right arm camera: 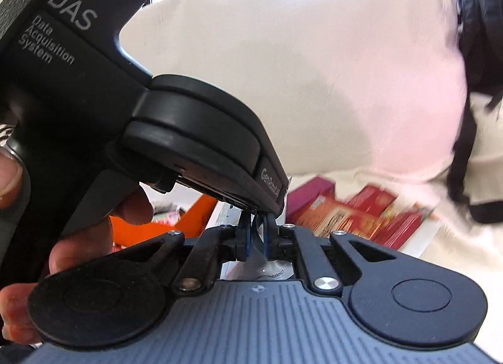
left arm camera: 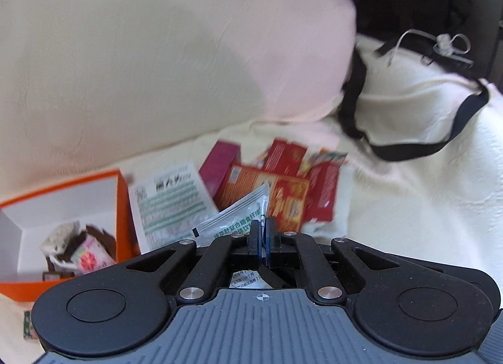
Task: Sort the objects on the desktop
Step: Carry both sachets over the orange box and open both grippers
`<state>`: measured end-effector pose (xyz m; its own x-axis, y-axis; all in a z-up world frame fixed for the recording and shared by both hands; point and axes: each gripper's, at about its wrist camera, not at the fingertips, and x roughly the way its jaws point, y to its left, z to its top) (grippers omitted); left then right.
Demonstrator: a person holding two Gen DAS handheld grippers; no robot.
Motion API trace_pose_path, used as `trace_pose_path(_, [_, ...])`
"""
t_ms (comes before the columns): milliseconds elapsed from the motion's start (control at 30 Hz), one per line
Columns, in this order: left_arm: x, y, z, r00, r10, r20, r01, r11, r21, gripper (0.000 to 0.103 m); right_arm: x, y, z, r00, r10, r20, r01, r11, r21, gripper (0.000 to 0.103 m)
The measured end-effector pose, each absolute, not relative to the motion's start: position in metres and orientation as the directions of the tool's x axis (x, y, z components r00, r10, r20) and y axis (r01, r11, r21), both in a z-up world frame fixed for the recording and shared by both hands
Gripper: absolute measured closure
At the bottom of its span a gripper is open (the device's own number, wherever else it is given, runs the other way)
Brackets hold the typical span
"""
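A cream blanket (left arm camera: pixel 408 207) spreads wide to my right, with a big pale cushion (left arm camera: pixel 157 65) rising behind it and a black strap (left arm camera: pixel 440 141) looping across the far right. Between cushion and gripper lies a heap of red cartons (left arm camera: pixel 283 182), a magenta box (left arm camera: pixel 218 166) at its left edge, and a white leaflet (left arm camera: pixel 169 200) leaning just beside an orange box (left arm camera: pixel 63 194), which is open, with wrappers (left arm camera: pixel 81 247) bunched in its bottom.

My left gripper (left arm camera: pixel 261 232) has its fingers pressed together on a silvery sachet (left arm camera: pixel 232 216) with green print — the sachet fans up and to the left from the fingertips, in front of the leaflet and the cartons, while its lower end shows beneath the fingers.

My right gripper (right arm camera: pixel 257 235) pinches a thin clear film (right arm camera: pixel 259 257); whether that is the same sachet, I cannot tell. The left gripper's black body crowds right over it, my left hand (right arm camera: pixel 94 232) wrapped round the handle — tight quarters there. The open room lies to the right, over bare blanket.
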<state>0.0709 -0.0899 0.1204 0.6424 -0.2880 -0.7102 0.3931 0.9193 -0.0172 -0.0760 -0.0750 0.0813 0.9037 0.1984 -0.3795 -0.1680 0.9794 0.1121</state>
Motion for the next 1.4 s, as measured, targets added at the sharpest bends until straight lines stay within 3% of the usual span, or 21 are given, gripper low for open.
trace_pose_path(367, [0.038,-0.093,0.174,0.695,-0.33,-0.639,0.422,0.906,-0.01,0.103,-0.105,-0.072,0.13,0.934,0.147,-0.325,-0.142,0.989,0.04,0.094])
trace_pose_path(733, [0.05,-0.007,0.198,0.759,-0.239,-0.606,0.3,0.954,-0.001,0.103,-0.072,-0.005,0.155,0.922,0.258,-0.29,-0.262,0.965,0.025,0.094])
trace_pose_path(1133, [0.131,0.119,0.128,0.735,-0.13,-0.665,0.138,0.99,-0.041,0.103,0.035,0.084,0.097,0.838,0.391,-0.38,-0.398,0.915,0.064,0.094])
trace_pose_path(1400, [0.176,0.157,0.067,0.707,-0.101,-0.7,0.102,0.994,-0.04,0.103,0.093,0.111,0.043,0.795,0.41,-0.447,-0.417,0.905,0.088,0.094])
